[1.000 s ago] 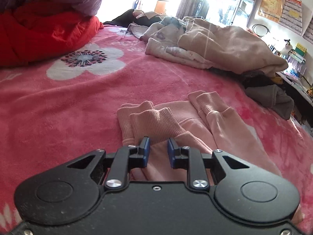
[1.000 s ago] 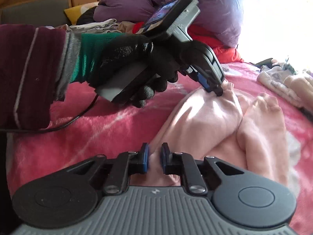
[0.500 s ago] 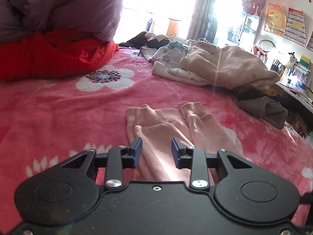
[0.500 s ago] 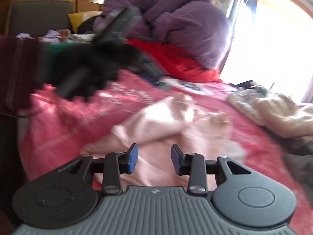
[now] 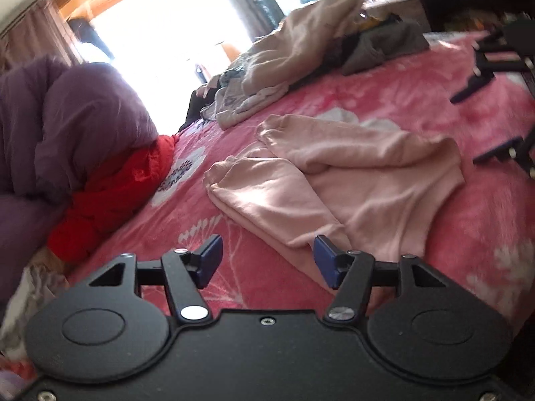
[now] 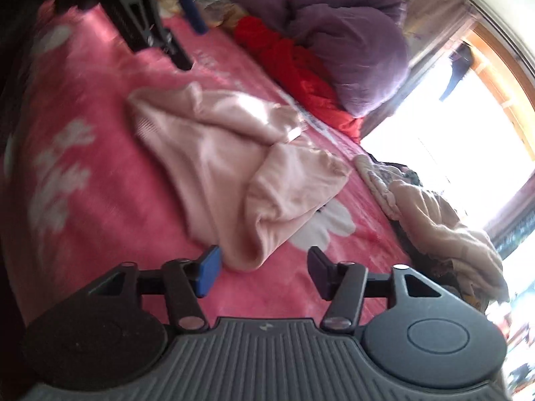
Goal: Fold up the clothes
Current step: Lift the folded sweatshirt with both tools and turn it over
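Note:
A pale pink garment (image 5: 334,183) lies partly folded on the pink flowered bed cover (image 5: 267,100), its two cuffed ends pointing toward the window. My left gripper (image 5: 267,262) hovers just short of its near edge, jaws opening, with nothing pressed between the blue pads. In the right wrist view the same garment (image 6: 217,140) has a folded corner lying just ahead of my right gripper (image 6: 262,267), whose jaws are also opening and grip nothing. Each gripper shows in the other's view: the right gripper (image 5: 485,120) at the right edge, the left gripper (image 6: 187,36) at the top left.
A heap of unfolded beige and grey clothes (image 5: 317,33) sits at the far side of the bed, also seen as a clothes heap (image 6: 434,220) on the right. A purple duvet (image 5: 67,133) and a red blanket (image 5: 117,193) are bunched at the head end. A bright window lies beyond.
Both grippers have let go of the pink garment, drawn back from it and rolled, so the views now tilt. Their jaws have widened from nearly shut to open.

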Available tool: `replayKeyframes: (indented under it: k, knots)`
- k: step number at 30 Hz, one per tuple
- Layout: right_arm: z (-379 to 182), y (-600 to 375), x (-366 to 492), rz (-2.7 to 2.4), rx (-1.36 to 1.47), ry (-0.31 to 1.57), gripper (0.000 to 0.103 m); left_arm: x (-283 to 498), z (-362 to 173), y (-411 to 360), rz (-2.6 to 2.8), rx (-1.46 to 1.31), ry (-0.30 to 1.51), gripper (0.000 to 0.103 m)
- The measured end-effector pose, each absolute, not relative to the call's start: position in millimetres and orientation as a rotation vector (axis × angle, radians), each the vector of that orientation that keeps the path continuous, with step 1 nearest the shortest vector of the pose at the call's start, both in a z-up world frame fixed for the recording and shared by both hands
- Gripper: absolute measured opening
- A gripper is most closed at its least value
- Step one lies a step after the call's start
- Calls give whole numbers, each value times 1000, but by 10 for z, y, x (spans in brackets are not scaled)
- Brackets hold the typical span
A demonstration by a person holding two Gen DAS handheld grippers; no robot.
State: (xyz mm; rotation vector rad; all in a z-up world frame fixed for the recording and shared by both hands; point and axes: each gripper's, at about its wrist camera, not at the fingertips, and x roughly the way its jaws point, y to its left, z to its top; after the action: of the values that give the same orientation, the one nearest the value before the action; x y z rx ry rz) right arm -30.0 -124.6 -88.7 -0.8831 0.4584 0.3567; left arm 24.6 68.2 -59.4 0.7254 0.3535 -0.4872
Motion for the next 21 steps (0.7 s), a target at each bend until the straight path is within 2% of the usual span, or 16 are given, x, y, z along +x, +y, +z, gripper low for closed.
replayKeyframes:
  k: [2, 8, 11, 17, 21]
  knots:
    - [-979, -1199, -338, 360, -961, 474, 64, 77, -720, 606, -511, 889, 328, 63]
    - [-1064, -1092, -262, 356, -1015, 501, 65, -148, -1141, 386, -569, 1265, 326, 63]
    - [-1104, -1044, -234, 343, -1027, 484, 66, -108, -1197, 323, -543, 1317, 289, 67]
    - [-1151, -935, -273, 320, -1047, 396, 65, -61, -1215, 336, -502, 1314, 199, 82]
    - [-1115, -928, -313, 274, -1044, 299, 67, -52, -1108, 351, -463, 1275, 111, 82]
